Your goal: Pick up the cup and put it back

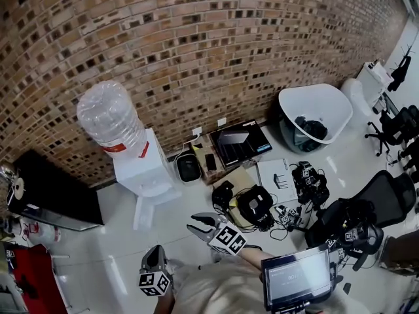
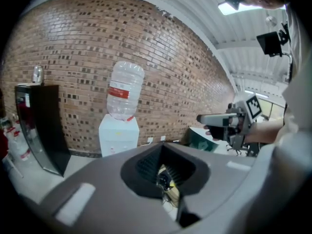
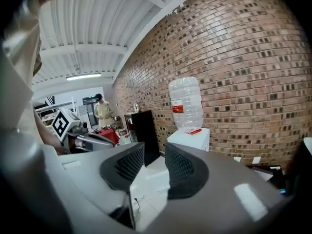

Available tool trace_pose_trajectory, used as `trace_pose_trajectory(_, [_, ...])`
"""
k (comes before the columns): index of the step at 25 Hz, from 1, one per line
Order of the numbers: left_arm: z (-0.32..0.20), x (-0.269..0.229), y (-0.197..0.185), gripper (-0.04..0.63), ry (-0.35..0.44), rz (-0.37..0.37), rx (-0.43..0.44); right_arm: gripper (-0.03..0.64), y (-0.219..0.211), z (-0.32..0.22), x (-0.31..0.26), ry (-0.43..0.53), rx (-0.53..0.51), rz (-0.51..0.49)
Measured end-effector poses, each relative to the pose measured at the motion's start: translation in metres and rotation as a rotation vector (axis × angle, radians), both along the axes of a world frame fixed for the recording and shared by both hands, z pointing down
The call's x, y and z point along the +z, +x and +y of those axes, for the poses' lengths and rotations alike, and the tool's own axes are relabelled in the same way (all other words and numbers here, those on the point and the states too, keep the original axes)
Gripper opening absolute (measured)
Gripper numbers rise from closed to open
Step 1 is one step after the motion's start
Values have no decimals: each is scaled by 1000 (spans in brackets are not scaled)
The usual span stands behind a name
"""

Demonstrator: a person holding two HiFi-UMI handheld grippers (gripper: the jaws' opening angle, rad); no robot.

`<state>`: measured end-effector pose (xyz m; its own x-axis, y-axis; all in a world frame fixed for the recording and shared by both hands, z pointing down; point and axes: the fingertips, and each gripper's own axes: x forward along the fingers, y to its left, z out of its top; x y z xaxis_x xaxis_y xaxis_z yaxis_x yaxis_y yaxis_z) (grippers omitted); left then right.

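Observation:
No cup shows plainly. A small shiny metal vessel (image 2: 37, 74) stands on top of the black cabinet (image 2: 41, 126); I cannot tell if it is the cup. The white water dispenser (image 1: 145, 170) with its clear bottle (image 1: 111, 118) stands against the brick wall. My left gripper (image 1: 154, 250) is low in the head view, its jaws shut with nothing in them (image 2: 163, 147). My right gripper (image 1: 192, 224) is held to its right, pointing towards the dispenser; its jaws stand a little apart with only floor between them (image 3: 155, 162). Each gripper shows in the other's view.
A white tub chair (image 1: 314, 110) sits at the right by the wall. Cables, headsets and boxes (image 1: 262, 205) lie on the floor, with black office chairs (image 1: 386, 195) beyond. A screen (image 1: 298, 277) hangs at my chest. A person (image 3: 103, 112) stands far off.

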<state>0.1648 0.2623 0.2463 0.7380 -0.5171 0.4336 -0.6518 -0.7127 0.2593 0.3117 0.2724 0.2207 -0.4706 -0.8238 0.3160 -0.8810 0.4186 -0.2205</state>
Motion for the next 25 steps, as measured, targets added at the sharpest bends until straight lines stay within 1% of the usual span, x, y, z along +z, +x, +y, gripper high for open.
trace_pose_trajectory(3, [-13, 4, -15, 5, -19, -7, 10, 121, -3, -8, 10, -25, 44, -16])
trace_pose_trajectory(5, [-23, 0, -26, 5, -13, -16, 25, 121, -6, -12, 11, -33, 82, -36])
trace_pose_trajectory(8, [-38, -6, -38, 6, 4, -29, 72, 121, -11, -19, 9, -34, 142, -84])
trace_pose_trajectory(11, [-43, -6, -46, 6, -1, -37, 115, 121, -17, -24, 13, -49, 191, -119])
trace_pose_trajectory(15, [-50, -2, -58, 6, -17, -43, 153, 121, -32, -32, 10, -47, 215, -119])
trace_pose_trajectory(20, [-56, 9, -67, 6, -52, -26, 181, 121, -49, -36, 9, -46, 222, -92])
trace_pose_trajectory(25, [-63, 11, -68, 6, -70, -4, 204, 120, -47, -39, 4, -53, 229, -68])
